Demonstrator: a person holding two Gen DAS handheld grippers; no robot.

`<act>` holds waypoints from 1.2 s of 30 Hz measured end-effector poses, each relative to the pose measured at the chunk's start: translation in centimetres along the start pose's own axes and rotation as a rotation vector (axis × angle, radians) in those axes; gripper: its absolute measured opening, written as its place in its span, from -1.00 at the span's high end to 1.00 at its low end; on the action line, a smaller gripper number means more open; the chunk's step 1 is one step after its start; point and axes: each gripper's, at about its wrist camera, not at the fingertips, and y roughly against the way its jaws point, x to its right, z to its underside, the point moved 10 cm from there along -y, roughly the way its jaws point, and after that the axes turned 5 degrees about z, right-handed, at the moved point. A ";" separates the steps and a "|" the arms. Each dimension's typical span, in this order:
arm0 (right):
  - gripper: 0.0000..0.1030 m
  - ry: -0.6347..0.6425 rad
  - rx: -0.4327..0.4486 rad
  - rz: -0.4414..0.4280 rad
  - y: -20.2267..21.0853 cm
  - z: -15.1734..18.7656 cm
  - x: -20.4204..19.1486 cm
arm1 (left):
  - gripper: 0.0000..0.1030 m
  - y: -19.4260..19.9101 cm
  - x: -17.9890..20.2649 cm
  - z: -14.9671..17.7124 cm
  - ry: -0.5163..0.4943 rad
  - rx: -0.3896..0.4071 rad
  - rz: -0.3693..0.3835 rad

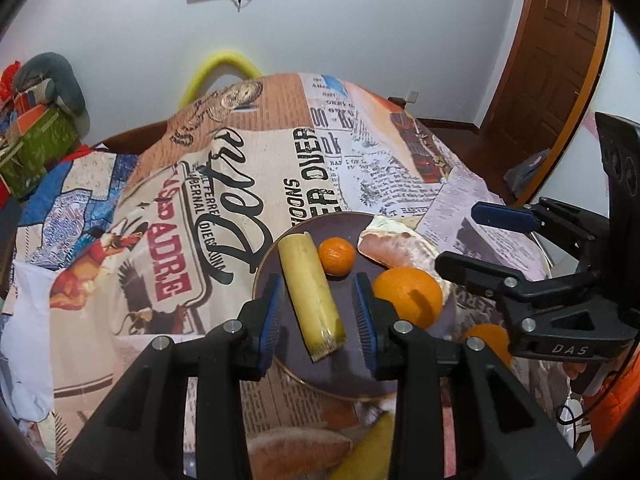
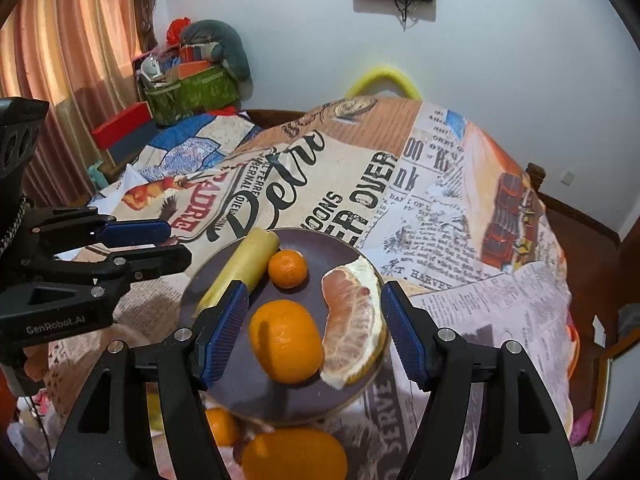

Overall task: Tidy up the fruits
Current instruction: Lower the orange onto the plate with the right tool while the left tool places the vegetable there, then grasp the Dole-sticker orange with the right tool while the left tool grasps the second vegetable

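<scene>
At the lower edge we see our left gripper (image 1: 320,312), its ribbed blue pads apart and clear of the yellow stick (image 1: 311,294). The round dark plate (image 2: 224,300) at frame centre also bears a dimpled tangerine (image 2: 288,269), a larger orange (image 2: 286,342) and a peeled pomelo wedge (image 2: 352,324). Our right gripper (image 2: 314,332) hangs open above them, empty.

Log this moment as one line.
plate: sugarcane, two oranges, pomelo wedge | left tongs: open | right tongs: open
</scene>
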 end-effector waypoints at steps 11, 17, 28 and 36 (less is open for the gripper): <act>-0.28 -0.055 0.044 0.007 4.7 2.2 -0.1 | 0.34 3.9 2.1 2.5 -0.026 0.016 0.006; -0.30 -0.086 0.042 0.026 6.1 4.5 0.1 | 0.33 4.5 3.1 4.8 -0.043 -0.009 0.014; -0.31 -0.160 -0.025 0.033 5.3 9.8 0.3 | 0.30 2.1 5.1 10.3 -0.060 -0.118 0.058; -0.31 -0.196 -0.078 0.012 3.5 12.1 0.2 | 0.30 -0.5 5.2 12.7 -0.113 -0.184 0.042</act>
